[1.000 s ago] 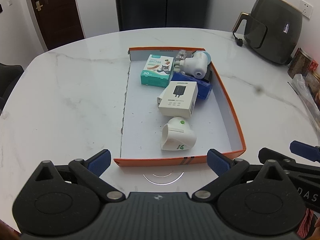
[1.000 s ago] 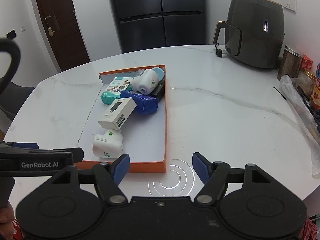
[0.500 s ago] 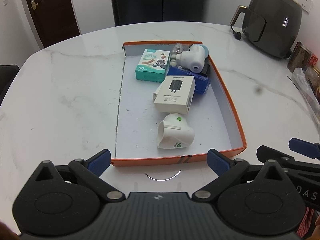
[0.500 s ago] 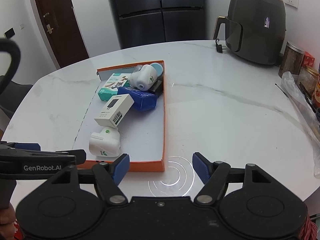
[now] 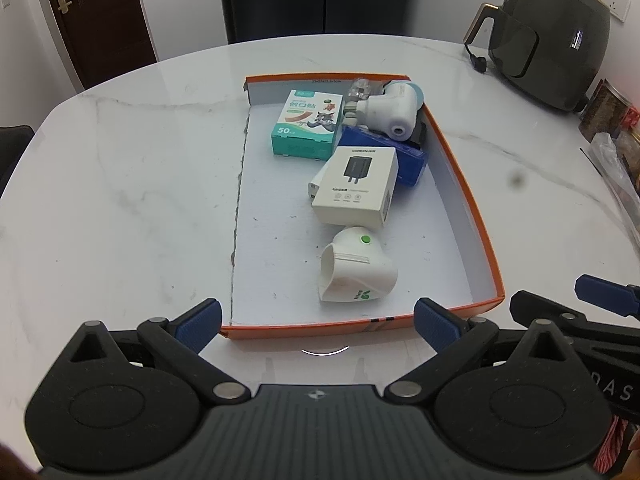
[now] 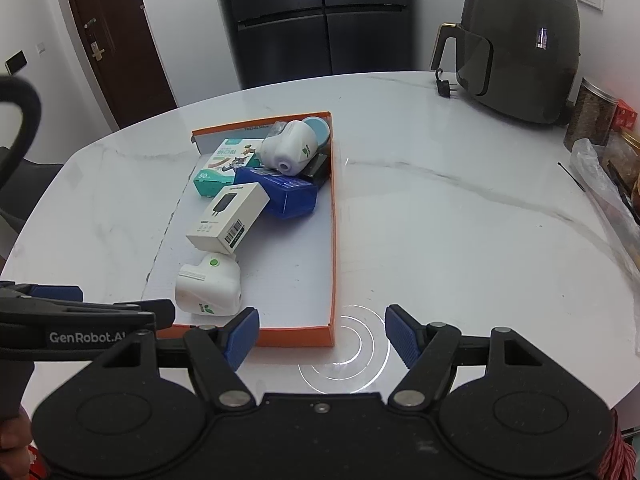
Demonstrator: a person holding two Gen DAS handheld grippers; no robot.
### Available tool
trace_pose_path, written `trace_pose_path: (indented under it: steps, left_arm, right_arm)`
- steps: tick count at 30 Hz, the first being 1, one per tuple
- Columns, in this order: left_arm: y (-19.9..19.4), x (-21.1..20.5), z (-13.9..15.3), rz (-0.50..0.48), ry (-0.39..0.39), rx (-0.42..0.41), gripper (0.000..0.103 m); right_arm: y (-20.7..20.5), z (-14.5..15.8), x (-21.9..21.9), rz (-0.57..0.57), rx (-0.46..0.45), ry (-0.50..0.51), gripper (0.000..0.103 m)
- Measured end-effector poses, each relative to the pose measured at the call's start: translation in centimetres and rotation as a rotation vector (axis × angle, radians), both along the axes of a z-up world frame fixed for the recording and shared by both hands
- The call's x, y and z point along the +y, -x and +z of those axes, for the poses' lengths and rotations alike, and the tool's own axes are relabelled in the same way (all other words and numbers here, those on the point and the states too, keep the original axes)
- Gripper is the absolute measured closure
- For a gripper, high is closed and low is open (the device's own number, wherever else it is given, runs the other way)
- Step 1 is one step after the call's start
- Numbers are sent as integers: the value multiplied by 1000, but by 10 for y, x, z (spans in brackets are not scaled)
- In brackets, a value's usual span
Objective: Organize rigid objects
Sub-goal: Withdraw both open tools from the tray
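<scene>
An orange-walled shallow box [image 5: 468, 200] [image 6: 333, 240] lies on the white marble table. Inside it sit a white device with a green button [image 5: 356, 272] [image 6: 208, 286], a white charger carton [image 5: 358, 186] [image 6: 230, 216], a blue box [image 5: 408, 160] [image 6: 294, 196], a teal plaster carton [image 5: 308, 124] [image 6: 224, 166] and a second white device [image 5: 394, 114] [image 6: 294, 146]. My left gripper [image 5: 318, 320] hangs open just before the box's near wall, holding nothing. My right gripper [image 6: 322, 334] is open over the box's near right corner, empty too.
A dark air fryer [image 5: 556, 36] [image 6: 520, 44] stands at the back right with its plug [image 6: 443, 86] on the table. Jars and a plastic bag [image 6: 604, 184] crowd the right edge. A black fridge [image 6: 320, 16] and brown door [image 6: 116, 36] lie beyond. A dark chair [image 6: 24, 184] stands at left.
Both views have drifted only slightly, with the box now sitting a bit lower in the frames. Nothing inside the box has shifted and both grippers stay open.
</scene>
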State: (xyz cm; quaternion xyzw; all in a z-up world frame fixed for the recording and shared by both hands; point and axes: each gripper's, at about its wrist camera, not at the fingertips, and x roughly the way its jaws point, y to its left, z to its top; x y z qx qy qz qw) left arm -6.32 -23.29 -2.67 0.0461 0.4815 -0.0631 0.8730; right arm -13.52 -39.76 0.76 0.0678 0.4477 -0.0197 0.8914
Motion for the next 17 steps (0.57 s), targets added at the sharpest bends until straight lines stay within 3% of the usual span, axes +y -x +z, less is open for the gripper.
trace_pose_path:
  steps: [17]
  left_arm:
    - [-7, 5, -2, -14, 18, 9, 0]
  right_arm:
    - [-6, -3, 3, -15, 16, 7, 20]
